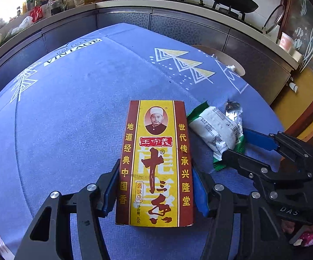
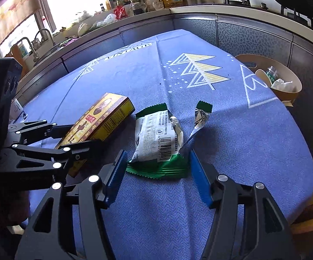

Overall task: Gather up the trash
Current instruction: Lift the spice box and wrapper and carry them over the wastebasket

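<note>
Left gripper (image 1: 154, 186) clamps the spice box (image 1: 156, 162); my right gripper (image 2: 156, 173) is wide open, holding nothing, astride the torn wrapper (image 2: 158, 138) just right of the box. I'd close low on the crimped edge. Bin (image 2: 295, 82) sits far beyond.

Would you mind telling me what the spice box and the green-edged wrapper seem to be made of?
The spice box looks like thin printed cardboard with a slight sheen: flat faces, crisp folded edges, scuffed print. The green-edged wrapper appears to be plastic film lined with metallic foil: its torn-open end shows crinkled silver, and its edges are crimped in zigzag.
</note>
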The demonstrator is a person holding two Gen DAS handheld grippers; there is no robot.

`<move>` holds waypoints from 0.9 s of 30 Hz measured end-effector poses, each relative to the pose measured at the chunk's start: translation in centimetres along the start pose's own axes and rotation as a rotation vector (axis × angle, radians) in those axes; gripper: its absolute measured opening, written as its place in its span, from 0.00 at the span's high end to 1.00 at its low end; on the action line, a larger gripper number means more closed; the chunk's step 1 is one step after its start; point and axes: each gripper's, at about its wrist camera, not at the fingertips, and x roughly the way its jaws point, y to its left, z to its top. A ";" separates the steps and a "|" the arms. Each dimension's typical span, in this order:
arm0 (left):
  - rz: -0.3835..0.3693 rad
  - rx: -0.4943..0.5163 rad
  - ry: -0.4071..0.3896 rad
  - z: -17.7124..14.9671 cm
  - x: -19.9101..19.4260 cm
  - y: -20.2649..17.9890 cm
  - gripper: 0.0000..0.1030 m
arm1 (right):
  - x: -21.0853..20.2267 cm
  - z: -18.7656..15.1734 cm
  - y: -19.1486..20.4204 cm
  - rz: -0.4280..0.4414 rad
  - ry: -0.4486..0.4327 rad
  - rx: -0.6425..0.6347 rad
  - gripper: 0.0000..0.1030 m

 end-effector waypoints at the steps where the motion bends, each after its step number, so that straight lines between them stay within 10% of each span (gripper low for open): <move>1: 0.012 -0.004 0.003 0.1 0.1 0.1 0.37 | -0.2 -0.1 0.0 -0.001 -0.008 -0.004 0.39; 11: 0.053 0.010 0.011 0.7 0.5 -0.4 0.43 | -0.4 -0.7 -1.9 0.013 -0.037 0.035 0.30; 18: 0.015 0.057 0.019 1.2 0.6 -1.9 0.44 | 0.2 -0.1 -0.3 0.040 -0.052 -0.038 0.91; 27: -0.040 0.069 -0.004 4.9 0.6 -3.1 0.44 | -0.7 2.2 -4.1 0.069 -0.107 0.106 0.98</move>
